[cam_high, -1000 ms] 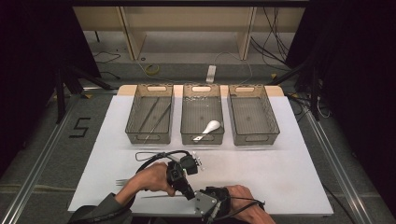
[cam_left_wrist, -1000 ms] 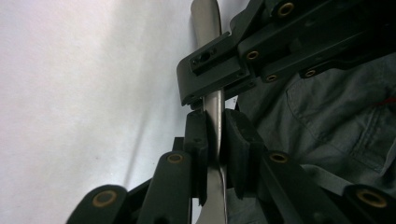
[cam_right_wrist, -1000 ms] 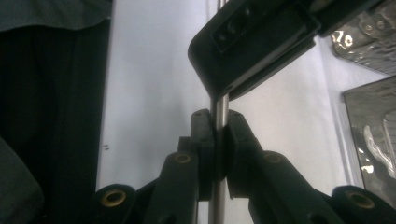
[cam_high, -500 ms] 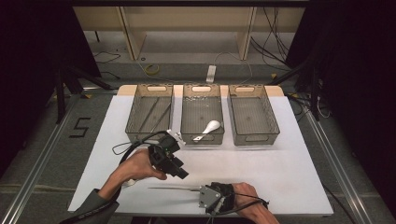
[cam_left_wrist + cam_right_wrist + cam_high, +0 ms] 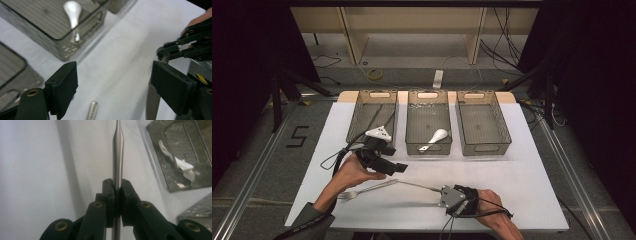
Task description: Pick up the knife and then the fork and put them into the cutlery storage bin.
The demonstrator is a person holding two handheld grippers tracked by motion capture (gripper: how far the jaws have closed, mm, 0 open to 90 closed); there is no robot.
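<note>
My right gripper (image 5: pixel 440 191) is shut on a slim metal utensil (image 5: pixel 419 186), seemingly a table knife (image 5: pixel 118 147), which points left just above the white table cover. In the left gripper view its flat end (image 5: pixel 152 102) shows behind one jaw. My left gripper (image 5: pixel 397 167) hovers up and left of it. Its jaws (image 5: pixel 113 75) have just been opening and stand wide apart with nothing pressed between them. A metal fork (image 5: pixel 362 190) lies on the cover under my left hand, and its handle end (image 5: pixel 92 112) shows below the jaws.
Three clear bins stand in a row at the back. The left bin (image 5: pixel 356 112) holds dark long utensils, the middle bin (image 5: pixel 412 125) a white spoon (image 5: pixel 435 136), and beside them stands the right bin (image 5: pixel 505 125). The white cover (image 5: pixel 522 175) reaches to the front edge.
My left gripper let go of the knife, opened, and drew away up and to the left. My right gripper carried the knife a little to the right. The fork stayed put.
</note>
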